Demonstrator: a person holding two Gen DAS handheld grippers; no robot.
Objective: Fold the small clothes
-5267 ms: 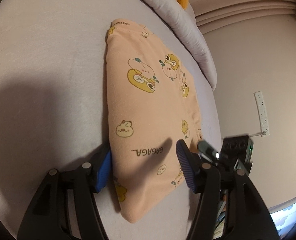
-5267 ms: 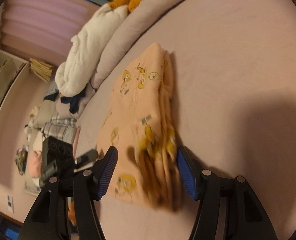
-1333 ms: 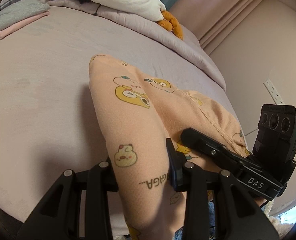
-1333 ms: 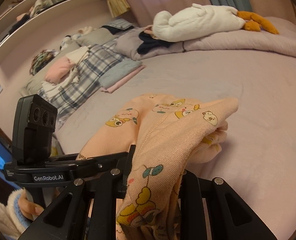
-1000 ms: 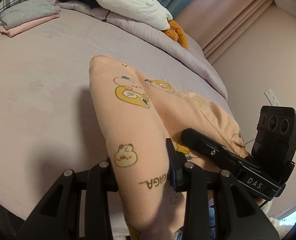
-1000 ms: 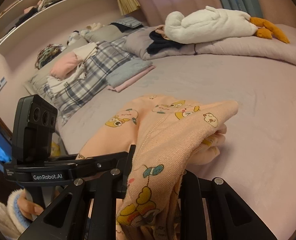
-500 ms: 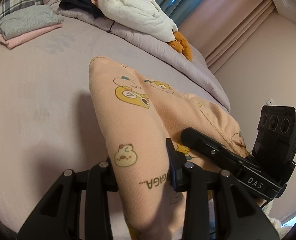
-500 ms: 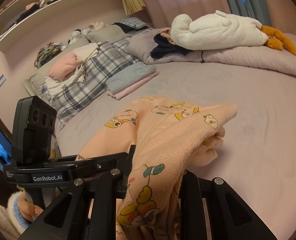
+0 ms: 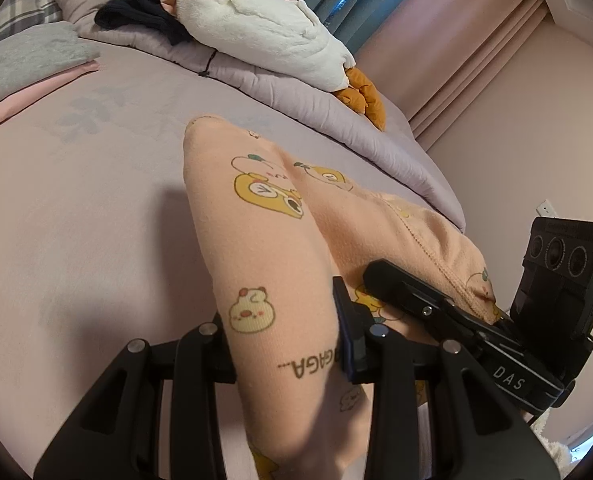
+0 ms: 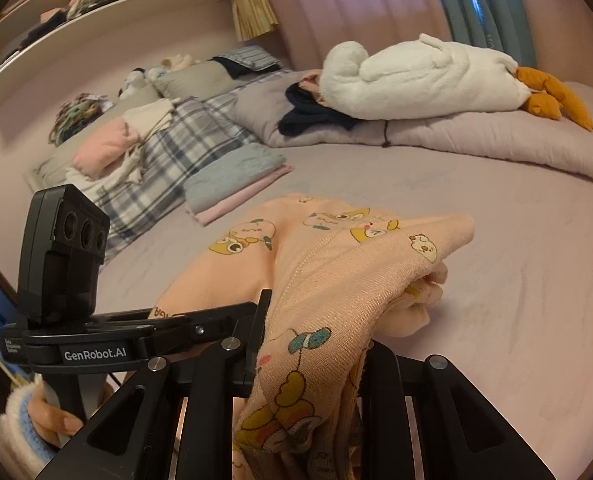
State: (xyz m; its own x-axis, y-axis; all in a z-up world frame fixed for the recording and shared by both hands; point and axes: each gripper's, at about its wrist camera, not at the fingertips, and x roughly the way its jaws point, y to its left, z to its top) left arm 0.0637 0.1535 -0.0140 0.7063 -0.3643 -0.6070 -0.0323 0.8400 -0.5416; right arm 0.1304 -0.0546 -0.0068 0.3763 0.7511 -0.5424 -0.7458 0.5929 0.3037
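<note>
A folded peach garment (image 9: 256, 248) printed with yellow cartoon animals hangs lifted above the lilac bed sheet (image 9: 76, 208). My left gripper (image 9: 284, 344) is shut on its near-left edge, by the printed letters. My right gripper (image 10: 312, 352) is shut on the near-right edge of the same garment (image 10: 336, 264), where several layers bunch between the fingers. The far end of the garment (image 10: 436, 240) droops toward the sheet (image 10: 516, 264). Each wrist view shows the other gripper's camera block beside the cloth.
A stack of folded grey and pink clothes (image 10: 236, 176) lies at the far left of the bed. A white plush goose (image 10: 424, 76) rests on a rolled lilac duvet (image 10: 496, 140) at the back. A plaid blanket with loose clothes (image 10: 144, 152) lies left. A hand (image 10: 52, 420) holds the left gripper.
Both grippers, still shut on the garment, have carried it across the bed; the goose, duvet and folded stack now look larger and nearer in both views.
</note>
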